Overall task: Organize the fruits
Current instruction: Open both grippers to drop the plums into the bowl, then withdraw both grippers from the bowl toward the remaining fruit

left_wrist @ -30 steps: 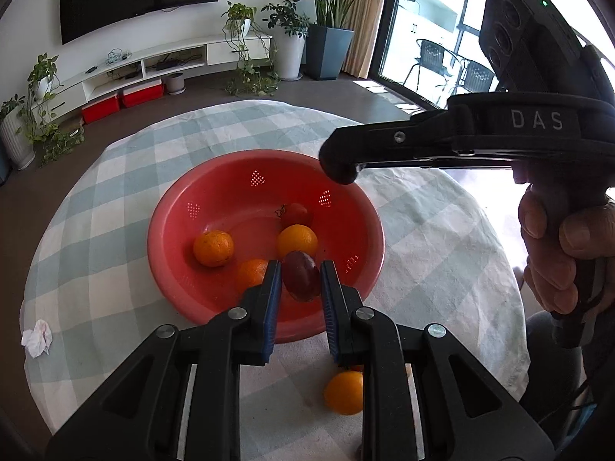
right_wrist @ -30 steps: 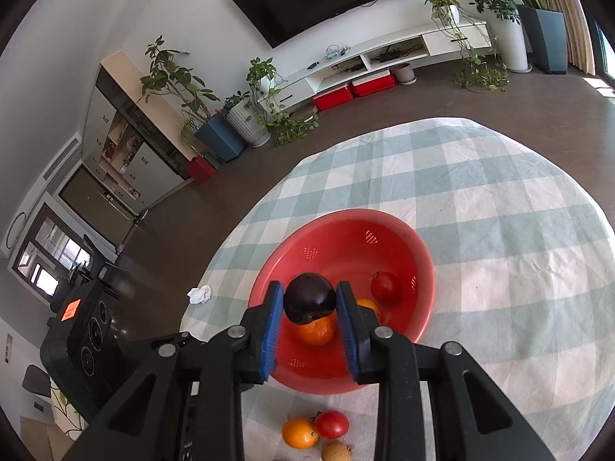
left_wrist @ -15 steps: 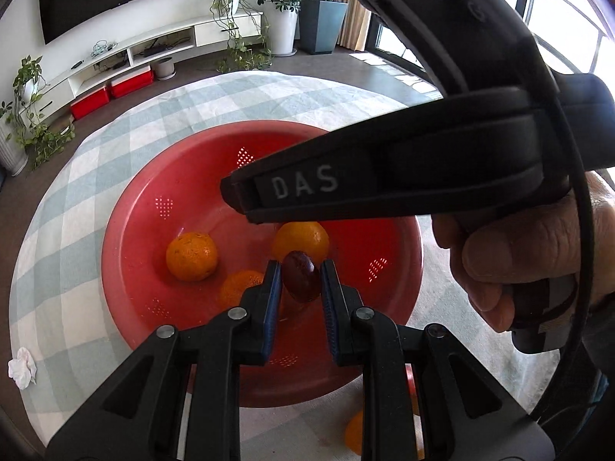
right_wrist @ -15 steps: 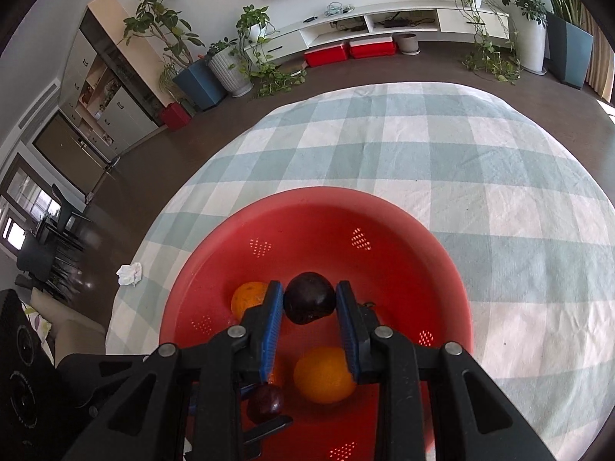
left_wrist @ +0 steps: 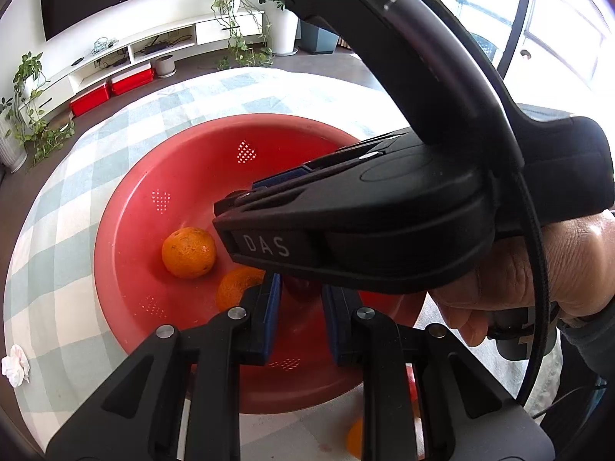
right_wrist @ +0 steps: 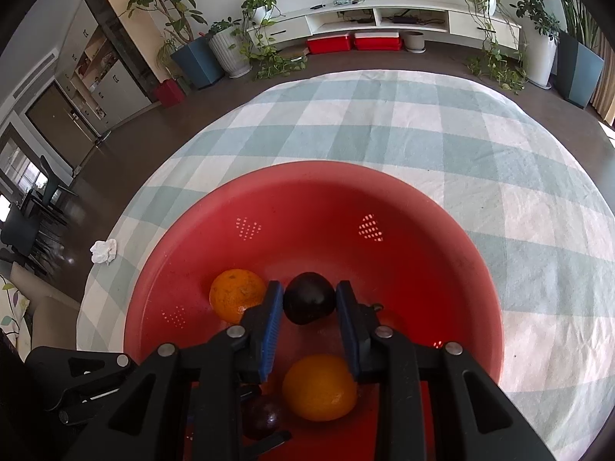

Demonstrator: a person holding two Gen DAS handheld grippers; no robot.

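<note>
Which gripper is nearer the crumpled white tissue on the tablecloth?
Left. The tissue lies off the bowl on the left gripper side; the right gripper, over the bowl's middle holding a dark plum, is farther.

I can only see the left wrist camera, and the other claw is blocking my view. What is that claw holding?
Observer: The right claw is shut on a dark plum, over the red bowl.
Operator: Is anything in the bowl hiding behind it?
Observer: Yes, a smooth orange lies in the bowl, nearer the camera than the plum.
Operator: Anything else?
Observer: A red fruit peeks out from behind one of that claw's fingers. I can't tell what kind.
</note>
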